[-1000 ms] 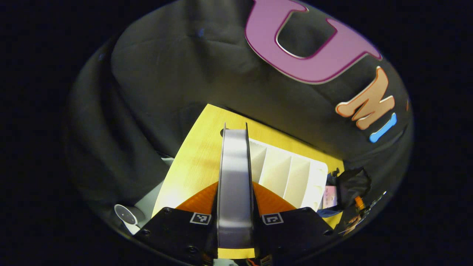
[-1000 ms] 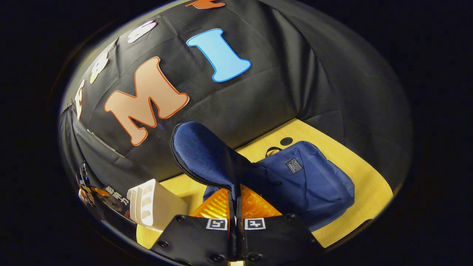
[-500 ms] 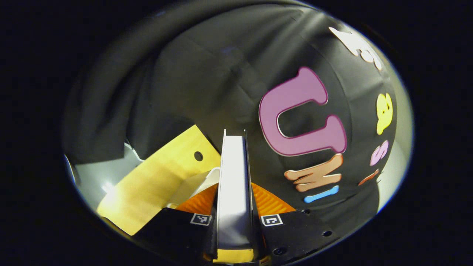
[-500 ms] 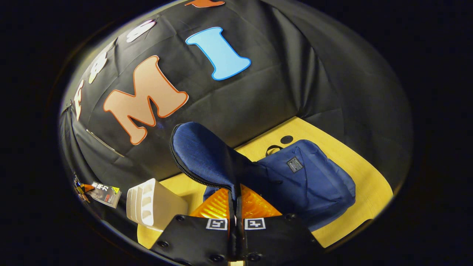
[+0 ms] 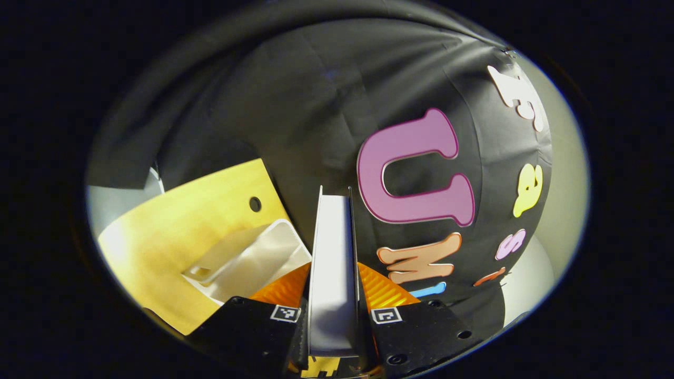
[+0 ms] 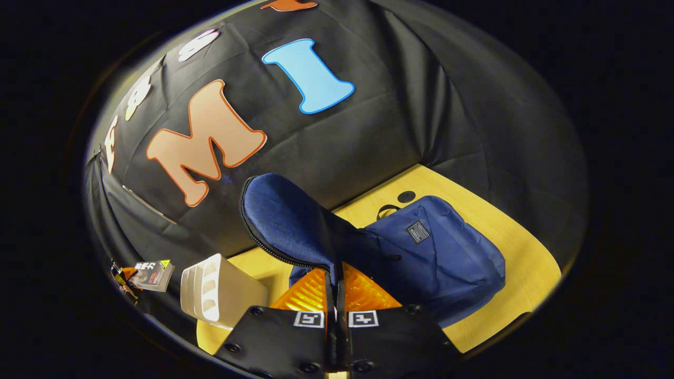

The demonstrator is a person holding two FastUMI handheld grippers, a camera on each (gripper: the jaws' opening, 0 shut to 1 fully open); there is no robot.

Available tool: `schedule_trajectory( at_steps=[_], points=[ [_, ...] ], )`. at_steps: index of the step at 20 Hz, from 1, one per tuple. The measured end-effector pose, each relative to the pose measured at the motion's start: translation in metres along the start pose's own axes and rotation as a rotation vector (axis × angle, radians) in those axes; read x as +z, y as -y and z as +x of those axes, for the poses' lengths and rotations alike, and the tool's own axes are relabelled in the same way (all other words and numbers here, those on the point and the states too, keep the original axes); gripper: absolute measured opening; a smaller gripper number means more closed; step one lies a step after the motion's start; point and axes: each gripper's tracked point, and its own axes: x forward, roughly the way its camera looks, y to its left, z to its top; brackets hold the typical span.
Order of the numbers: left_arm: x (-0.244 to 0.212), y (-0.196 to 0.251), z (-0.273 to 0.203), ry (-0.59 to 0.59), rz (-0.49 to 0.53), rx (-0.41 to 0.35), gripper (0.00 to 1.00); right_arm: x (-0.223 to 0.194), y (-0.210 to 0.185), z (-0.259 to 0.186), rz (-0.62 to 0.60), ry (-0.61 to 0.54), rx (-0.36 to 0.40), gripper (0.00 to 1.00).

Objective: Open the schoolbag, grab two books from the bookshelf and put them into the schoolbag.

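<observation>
The schoolbag [image 6: 442, 258] was dark blue, with a small dark label on its front, and its lifted flap [image 6: 287, 218] was the same blue with a black zipper edge. The bookshelf [image 6: 216, 289] was white. The table [image 6: 521, 263] was light yellow wood. The book [image 5: 333, 268] in my left tongs [image 5: 333, 295] showed pale grey-white pages between dark covers.

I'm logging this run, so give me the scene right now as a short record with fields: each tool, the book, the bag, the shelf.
left tool: shut on a book, held edge-on, lifted off the table
right tool: shut on the schoolbag flap, holding it raised
schoolbag: blue, lying on the table, open
bookshelf: white, divided slots, on the table left of the schoolbag in the right gripper view
task state: book not yet in the schoolbag
</observation>
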Motion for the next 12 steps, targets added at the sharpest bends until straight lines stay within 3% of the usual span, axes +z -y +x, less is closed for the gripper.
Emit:
schedule_trajectory(
  at_steps=[4,12],
  points=[
    [-0.049,0.018,0.040,-0.074,-0.015,-0.039,0.34,0.002,0.001,-0.002,0.010,0.005,0.005,0.03],
    [-0.168,0.042,0.110,-0.280,0.037,-0.016,0.34,0.003,0.005,-0.005,0.037,0.015,0.017,0.04]
  ],
)
